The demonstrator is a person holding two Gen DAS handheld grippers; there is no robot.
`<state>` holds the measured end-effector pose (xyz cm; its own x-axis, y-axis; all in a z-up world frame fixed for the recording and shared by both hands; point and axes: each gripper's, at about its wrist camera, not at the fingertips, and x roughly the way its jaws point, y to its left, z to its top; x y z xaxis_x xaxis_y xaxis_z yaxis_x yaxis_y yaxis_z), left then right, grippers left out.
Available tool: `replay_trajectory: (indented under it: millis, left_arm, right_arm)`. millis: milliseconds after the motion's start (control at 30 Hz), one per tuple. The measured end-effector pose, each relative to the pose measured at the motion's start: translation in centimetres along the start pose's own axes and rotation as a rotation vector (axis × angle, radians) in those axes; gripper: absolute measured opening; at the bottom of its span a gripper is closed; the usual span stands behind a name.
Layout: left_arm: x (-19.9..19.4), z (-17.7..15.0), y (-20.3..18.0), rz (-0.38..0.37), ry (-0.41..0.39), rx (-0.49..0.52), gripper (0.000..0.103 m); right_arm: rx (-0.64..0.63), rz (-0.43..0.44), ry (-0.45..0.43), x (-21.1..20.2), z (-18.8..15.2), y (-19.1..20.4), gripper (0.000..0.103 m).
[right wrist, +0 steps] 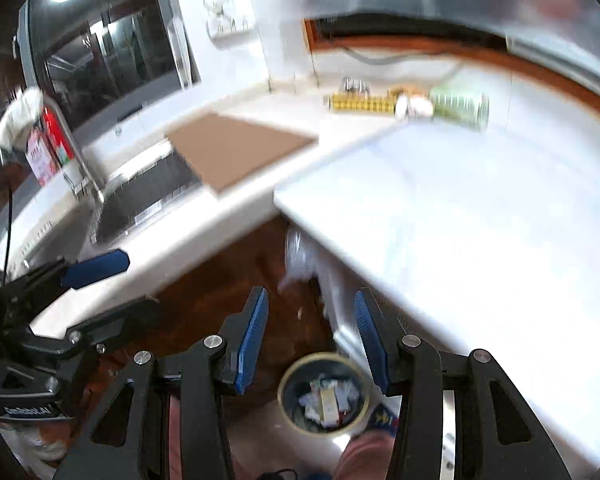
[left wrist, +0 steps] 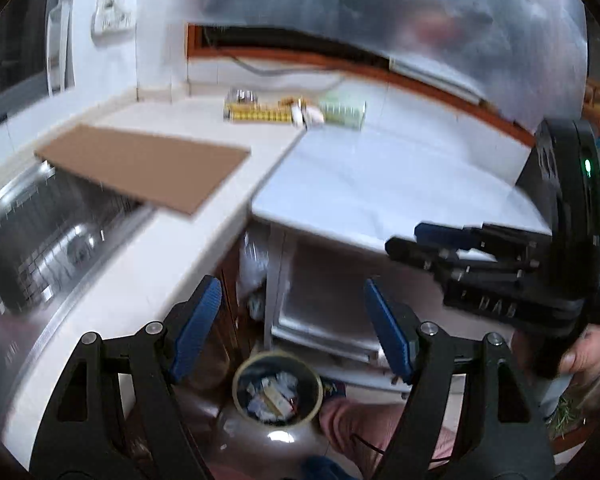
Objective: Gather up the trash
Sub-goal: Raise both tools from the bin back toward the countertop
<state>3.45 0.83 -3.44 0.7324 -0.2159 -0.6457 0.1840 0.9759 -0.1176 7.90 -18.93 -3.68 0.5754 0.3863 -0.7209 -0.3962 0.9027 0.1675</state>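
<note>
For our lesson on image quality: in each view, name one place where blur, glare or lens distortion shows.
Left wrist view: motion blur smears the packets at the back of the counter, and a glare spot shines on the floor beside the trash bin. Right wrist view: the fisheye lens bends the white countertop edge, and a ceiling light is reflected in the dark window.

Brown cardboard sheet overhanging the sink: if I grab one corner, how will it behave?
The cardboard sheet looks thin and flat, so probably light and fairly stiff, though it may sag from one corner. Part of it juts over the sink unsupported, so a push could tip it in. Its smooth face might slide on the counter.
</note>
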Motion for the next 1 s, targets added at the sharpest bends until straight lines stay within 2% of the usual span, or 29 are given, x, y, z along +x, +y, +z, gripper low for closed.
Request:
replay_trajectory:
  millis: [100,200,267,433,600,800,1000]
  left_arm:
    - [-0.4,3.5,-0.1,0.017,-0.033,0.042,0.071]
    - [0.2,6.9,-0.5,0.028,-0.054,0.078,0.071]
    - [1.0,9.0,-0.8,0.047,-0.070,0.095,0.071]
    - [5.2,13.7,-1.0,0.092,-0.073,0.128,0.071]
    - [12.5,18.7,0.1,0.118,-0.019,0.110,0.071]
    - [20.6,22.3,1.4,0.158,0.044,0.109,0.071]
    - [27.3,24.7,2.6,0.175,0.090,0.144,0.071]
  right_arm:
    - [-0.013,-0.011,-0.040,-1.3,4.3,-1.2,0.046]
    - [-0.040,-0.047,-0.081,-1.8,9.1,-3.0,0.055]
    - [-0.061,-0.074,-0.108,-1.8,12.4,-4.5,0.056]
    - [-0.082,-0.142,-0.107,1.6,21.3,-10.2,0.056]
    - [-0.068,-0.184,-0.005,9.2,29.4,-17.7,0.056]
    - [-0.110,-0.212,0.113,17.2,33.0,-22.8,0.056]
    - [-0.193,-0.232,0.208,22.3,33.2,-24.1,0.057]
